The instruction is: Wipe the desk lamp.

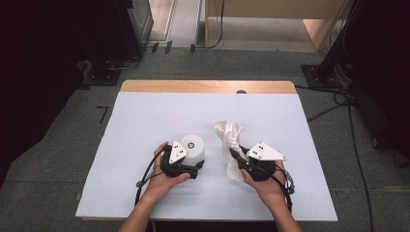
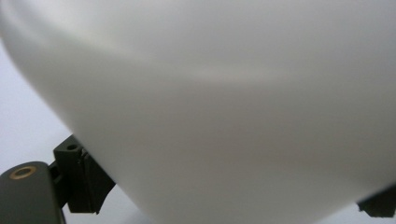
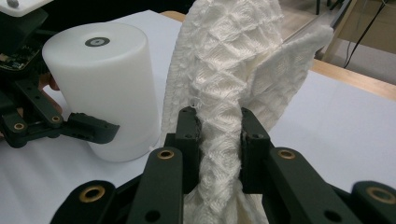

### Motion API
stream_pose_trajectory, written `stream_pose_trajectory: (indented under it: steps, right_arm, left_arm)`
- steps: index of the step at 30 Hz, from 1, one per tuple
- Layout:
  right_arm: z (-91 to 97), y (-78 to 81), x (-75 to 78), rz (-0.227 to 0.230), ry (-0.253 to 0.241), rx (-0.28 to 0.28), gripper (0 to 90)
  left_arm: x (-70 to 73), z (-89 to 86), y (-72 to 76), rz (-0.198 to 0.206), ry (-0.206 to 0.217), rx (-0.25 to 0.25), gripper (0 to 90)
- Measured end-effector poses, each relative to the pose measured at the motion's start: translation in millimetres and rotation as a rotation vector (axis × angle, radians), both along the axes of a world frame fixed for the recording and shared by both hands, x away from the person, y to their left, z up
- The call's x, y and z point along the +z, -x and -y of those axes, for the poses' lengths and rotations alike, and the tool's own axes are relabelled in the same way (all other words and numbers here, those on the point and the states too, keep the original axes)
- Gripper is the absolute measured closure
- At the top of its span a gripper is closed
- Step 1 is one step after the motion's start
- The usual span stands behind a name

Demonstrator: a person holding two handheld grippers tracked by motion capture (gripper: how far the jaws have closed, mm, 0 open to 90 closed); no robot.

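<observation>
1. The right gripper (image 3: 218, 128) has its jaws closed on a bunched white knitted cloth (image 3: 229, 70), pinching a narrow fold of it; the cloth rises above the jaws and also hangs below them.
2. The left gripper (image 1: 196, 166) holds a white cylinder (image 1: 192, 147), its jaws standing on opposite sides of the wall near the base, which rests on the table (image 1: 145, 116).
3. In the high view the cloth (image 1: 231, 145) lies just to the right of the cylinder, near it but apart, so the right hand (image 1: 266, 186) is the nearer one to bring the cloth across.
4. The cylinder stands upright, its long axis vertical, its flat top with a small ringed mark facing up.
5. The cloth's long axis runs roughly away from the person, tilting up from the jaws toward the far edge of the table.
6. Judging by this, the coming move likely turns on carrying the cloth leftward onto the cylinder's side or top.
</observation>
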State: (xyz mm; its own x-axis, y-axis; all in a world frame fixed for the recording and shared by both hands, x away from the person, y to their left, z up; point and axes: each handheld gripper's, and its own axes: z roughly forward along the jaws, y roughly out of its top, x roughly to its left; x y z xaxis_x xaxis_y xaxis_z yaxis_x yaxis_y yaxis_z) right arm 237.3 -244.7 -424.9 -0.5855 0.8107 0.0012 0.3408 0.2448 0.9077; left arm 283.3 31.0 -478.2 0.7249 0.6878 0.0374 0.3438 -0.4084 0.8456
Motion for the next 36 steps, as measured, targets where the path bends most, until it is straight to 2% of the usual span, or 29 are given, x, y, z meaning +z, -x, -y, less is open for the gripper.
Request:
stream_pose_trajectory:
  steps: [2,5,9,12,16,18,21,29,31,33,34,35,36]
  right_arm:
    - [0.8,0.1,0.4,0.0,-0.001,-0.003,74.4]
    - [2.4,-0.2,0.6,0.0,-0.001,-0.007,74.3]
    - [2.5,-0.7,0.5,0.001,0.0,-0.006,74.3]
    - [1.3,-0.6,0.3,-0.001,0.0,-0.003,74.3]
    - [0.8,-0.5,0.3,0.002,0.001,0.0,74.3]
    - [0.3,-0.4,0.0,0.002,0.003,-0.001,74.3]
    - [-1.1,-0.5,-1.2,0.0,0.004,0.001,74.3]
    - [-4.7,-0.8,-4.1,-0.008,0.015,0.01,74.3]
    - [-5.0,-0.6,-4.2,-0.006,0.015,0.009,74.3]
    - [-4.3,0.0,-2.9,-0.005,0.012,0.009,74.4]
    - [-3.9,0.2,-1.9,0.0,0.007,0.009,74.4]
    - [-3.7,1.3,0.0,0.002,0.001,0.009,74.4]
    - [-3.5,1.9,1.3,0.008,0.001,0.016,74.4]
  left_arm:
    - [2.4,-1.0,2.3,0.005,0.008,0.0,4.9]
    - [4.2,-2.9,6.5,-0.002,0.043,0.035,3.1]
    - [1.3,0.0,12.5,-0.014,0.085,0.133,2.1]
    - [-1.2,10.7,18.0,0.0,0.069,0.207,2.2]
    - [-2.4,24.0,21.4,-0.002,0.032,0.291,2.4]
    - [-2.6,27.3,21.1,-0.003,0.026,0.332,3.2]
    - [-1.4,27.2,19.7,-0.002,0.044,0.362,4.4]
    - [-2.0,24.6,17.7,0.01,0.045,0.35,8.0]
    - [-0.6,20.6,16.5,0.021,0.048,0.331,8.1]
    - [3.9,15.0,14.7,0.022,0.071,0.278,8.1]
    - [8.0,9.9,12.6,0.003,0.112,0.206,8.1]
    - [10.6,7.5,11.4,-0.012,0.137,0.167,8.1]
    - [13.9,4.4,9.6,-0.033,0.164,0.105,8.1]
